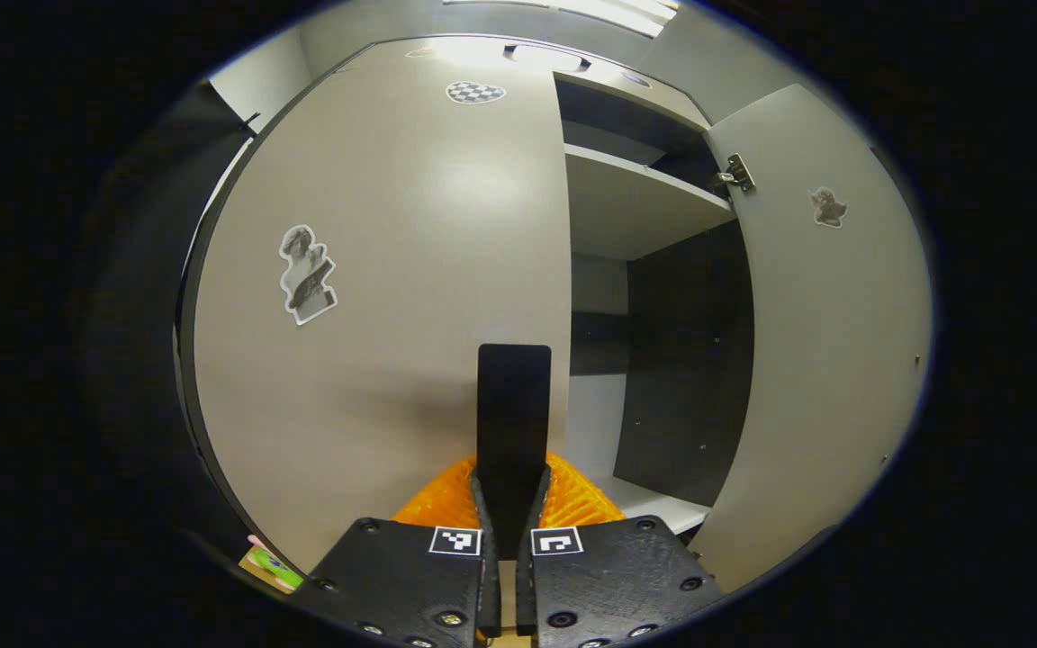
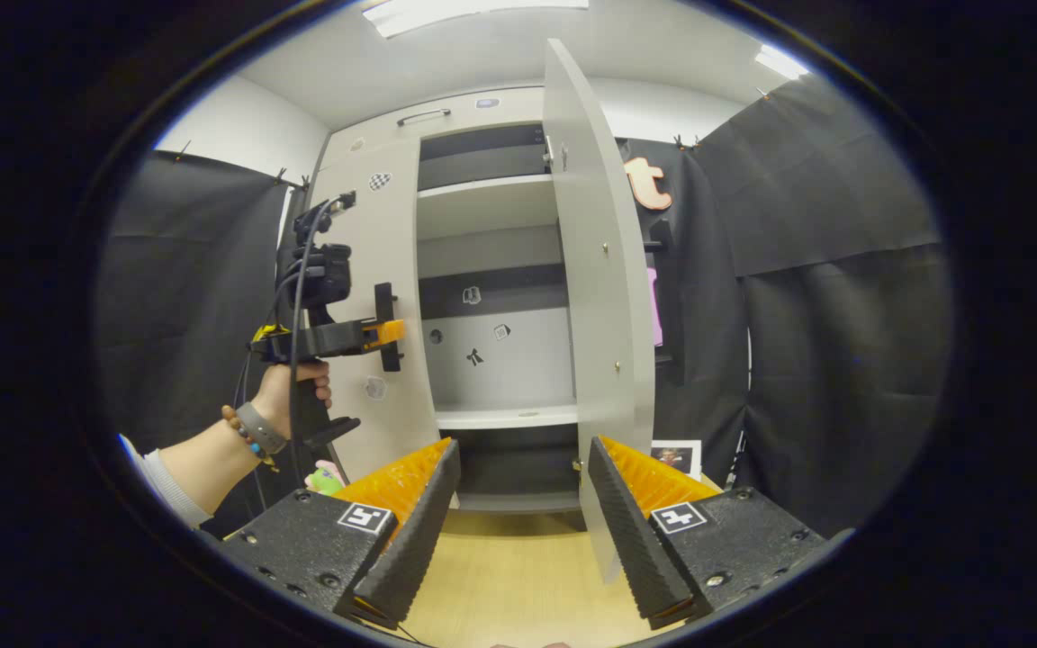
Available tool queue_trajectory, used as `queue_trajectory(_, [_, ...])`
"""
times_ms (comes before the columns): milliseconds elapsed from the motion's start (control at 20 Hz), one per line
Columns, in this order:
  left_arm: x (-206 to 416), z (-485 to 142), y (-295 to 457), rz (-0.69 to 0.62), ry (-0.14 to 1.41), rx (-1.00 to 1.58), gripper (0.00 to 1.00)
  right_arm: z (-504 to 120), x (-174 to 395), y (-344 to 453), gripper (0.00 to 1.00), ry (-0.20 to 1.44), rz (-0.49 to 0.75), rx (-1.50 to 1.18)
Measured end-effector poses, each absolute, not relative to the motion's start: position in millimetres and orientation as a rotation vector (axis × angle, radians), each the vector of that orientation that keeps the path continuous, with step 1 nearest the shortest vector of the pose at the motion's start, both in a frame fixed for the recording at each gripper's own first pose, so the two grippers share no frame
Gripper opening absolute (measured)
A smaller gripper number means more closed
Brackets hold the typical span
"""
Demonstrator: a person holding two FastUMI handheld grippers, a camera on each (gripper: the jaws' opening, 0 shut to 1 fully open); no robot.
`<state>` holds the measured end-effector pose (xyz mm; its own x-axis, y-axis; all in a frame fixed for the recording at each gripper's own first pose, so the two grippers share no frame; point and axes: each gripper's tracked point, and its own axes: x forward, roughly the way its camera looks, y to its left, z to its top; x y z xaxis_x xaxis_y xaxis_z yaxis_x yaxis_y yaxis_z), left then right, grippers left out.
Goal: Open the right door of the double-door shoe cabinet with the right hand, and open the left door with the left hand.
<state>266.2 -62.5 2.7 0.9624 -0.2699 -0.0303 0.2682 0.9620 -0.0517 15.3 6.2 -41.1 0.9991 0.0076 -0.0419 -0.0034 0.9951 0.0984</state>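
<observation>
Your left gripper is pinching its fingers on the black handle of the closed left door. Your right gripper is holding its fingers wide apart, gripping nothing, the open right door standing just ahead; its lower edge is hiding behind one finger.

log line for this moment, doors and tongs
right door: open | left door: closed | left tongs: shut on handle | right tongs: open, free

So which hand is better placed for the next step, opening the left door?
Left. Its tool is already shut on the left door's handle; the right tool hangs open, away from the opened right door.
</observation>
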Motion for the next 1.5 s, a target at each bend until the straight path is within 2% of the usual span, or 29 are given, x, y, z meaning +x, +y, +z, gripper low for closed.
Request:
queue_trajectory(400, [205.4, 10.0, -32.5, -0.283, 0.015, 0.010, 0.06, -55.3, 4.1, -0.6, 0.90, 0.071, -0.002, 0.114])
queue_trajectory(750, [162.8, 9.6, 13.6, -0.223, 0.008, 0.030, 0.05, -51.1, 3.6, 1.6, 0.90, 0.069, 0.024, 0.103])
queue_trajectory(1200, [137.1, 14.2, 49.3, -0.179, 0.007, 0.040, 0.05, -51.0, 4.5, 17.2, 0.90, 0.066, 0.061, 0.064])
queue_trajectory(1500, [127.6, 17.0, 98.8, -0.069, -0.010, 0.030, 0.04, -55.7, 11.7, 23.3, 0.90, 0.071, 0.056, 0.069])
